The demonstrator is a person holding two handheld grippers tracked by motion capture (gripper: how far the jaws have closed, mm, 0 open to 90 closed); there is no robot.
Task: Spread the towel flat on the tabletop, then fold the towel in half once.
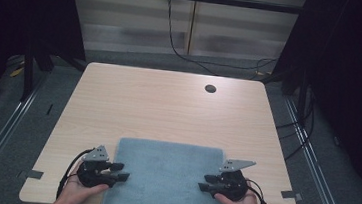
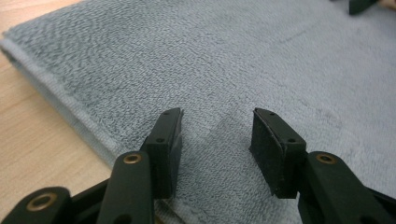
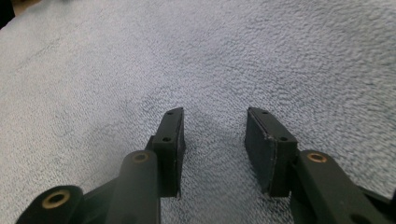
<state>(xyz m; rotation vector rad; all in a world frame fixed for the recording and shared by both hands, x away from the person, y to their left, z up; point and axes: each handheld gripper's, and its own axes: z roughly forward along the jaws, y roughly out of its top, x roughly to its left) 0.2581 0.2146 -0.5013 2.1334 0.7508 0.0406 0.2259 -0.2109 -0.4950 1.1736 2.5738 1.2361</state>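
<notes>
The grey towel (image 1: pixel 166 178) lies flat on the near middle of the desk (image 1: pixel 168 106), its near edge running off the front. It looks soft, light and limp: it will sag and drape when lifted, so an even hold needs both side hems, pinched where the cloth is doubled. The left tongs (image 1: pixel 121 172) sit over its left hem and the right tongs (image 1: pixel 206 183) over its right side, each pointing inward. Both are released, jaws apart with nothing between them but pile below.
</notes>
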